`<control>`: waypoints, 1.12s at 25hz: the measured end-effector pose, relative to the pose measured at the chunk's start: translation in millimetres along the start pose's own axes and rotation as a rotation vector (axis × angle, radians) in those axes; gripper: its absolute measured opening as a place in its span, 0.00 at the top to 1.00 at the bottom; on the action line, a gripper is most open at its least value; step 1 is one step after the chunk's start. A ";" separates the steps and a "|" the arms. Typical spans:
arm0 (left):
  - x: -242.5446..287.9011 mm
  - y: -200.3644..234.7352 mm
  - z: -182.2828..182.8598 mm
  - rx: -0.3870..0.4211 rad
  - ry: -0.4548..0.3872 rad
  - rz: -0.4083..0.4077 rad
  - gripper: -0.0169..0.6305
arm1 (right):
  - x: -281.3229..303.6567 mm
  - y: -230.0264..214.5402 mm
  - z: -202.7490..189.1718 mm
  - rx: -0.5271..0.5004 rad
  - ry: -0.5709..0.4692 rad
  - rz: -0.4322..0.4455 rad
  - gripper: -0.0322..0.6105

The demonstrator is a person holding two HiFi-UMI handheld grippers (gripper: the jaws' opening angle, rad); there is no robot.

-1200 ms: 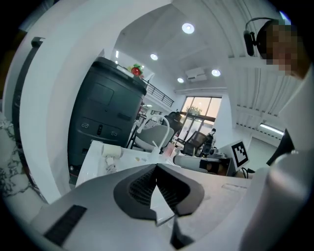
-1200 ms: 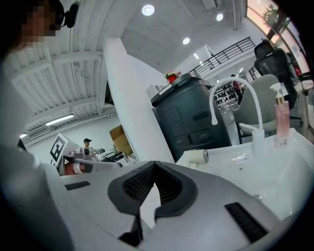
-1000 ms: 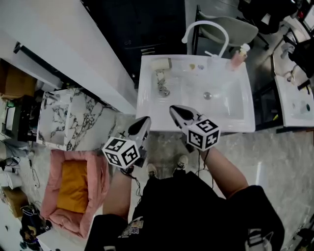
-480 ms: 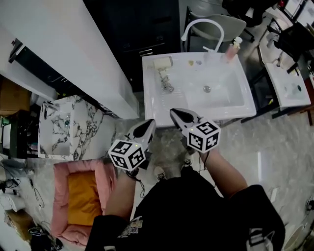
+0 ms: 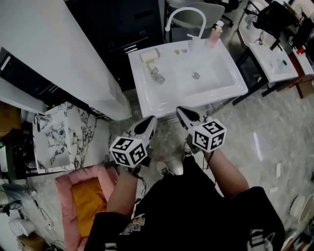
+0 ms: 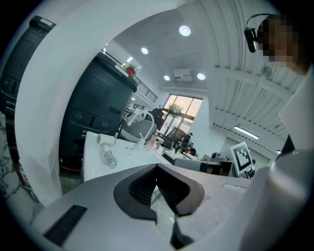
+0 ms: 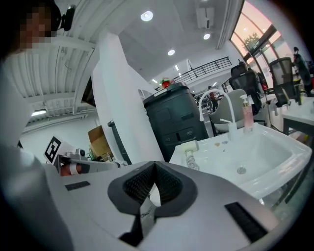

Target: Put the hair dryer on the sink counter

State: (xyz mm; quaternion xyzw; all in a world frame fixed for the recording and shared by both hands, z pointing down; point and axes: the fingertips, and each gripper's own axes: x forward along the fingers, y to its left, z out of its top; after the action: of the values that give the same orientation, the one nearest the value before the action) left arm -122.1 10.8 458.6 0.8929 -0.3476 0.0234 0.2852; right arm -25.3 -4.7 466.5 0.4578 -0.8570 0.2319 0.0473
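Head view: hair dryer [image 5: 150, 57] lies on sink counter [image 5: 158, 98], upper centre, left of basin. Left gripper [image 5: 148, 121] & right gripper [image 5: 182, 112] sit mid-frame, well apart from it.
Left gripper view: jaws pressed together, empty.
Right gripper view: same.
Prob. placed already; keep both clear of cord [image 5: 158, 77].

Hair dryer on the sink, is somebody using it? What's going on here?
Nobody is using it right now. A person stands in front of the white sink with a gripper in each hand. The left gripper and the right gripper are both shut and hold nothing, and both are short of the sink. The hair dryer lies on the counter to the left of the basin, with its cord beside it. A pink bottle stands by the faucet.
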 end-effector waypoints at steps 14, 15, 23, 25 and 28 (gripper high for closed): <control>-25.6 -24.5 -5.6 0.044 0.008 -0.033 0.97 | -28.3 23.4 1.4 -0.014 -0.041 -0.030 0.95; -27.3 -24.8 -5.2 0.045 0.007 -0.032 0.97 | -28.3 25.0 2.2 -0.016 -0.042 -0.029 0.95; -33.7 -29.0 -0.7 0.055 -0.004 -0.035 0.97 | -30.7 32.9 3.9 -0.027 -0.043 -0.025 0.95; -33.6 -30.0 -0.5 0.056 -0.005 -0.037 0.97 | -31.3 33.1 3.9 -0.025 -0.044 -0.027 0.95; -32.7 -30.4 -1.6 0.057 0.000 -0.039 0.97 | -31.6 33.0 3.7 -0.024 -0.046 -0.027 0.95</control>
State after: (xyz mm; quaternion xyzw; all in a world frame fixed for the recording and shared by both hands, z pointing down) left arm -127.4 49.6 437.1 0.9072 -0.3295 0.0275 0.2602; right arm -33.2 33.4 442.3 0.4737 -0.8544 0.2104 0.0362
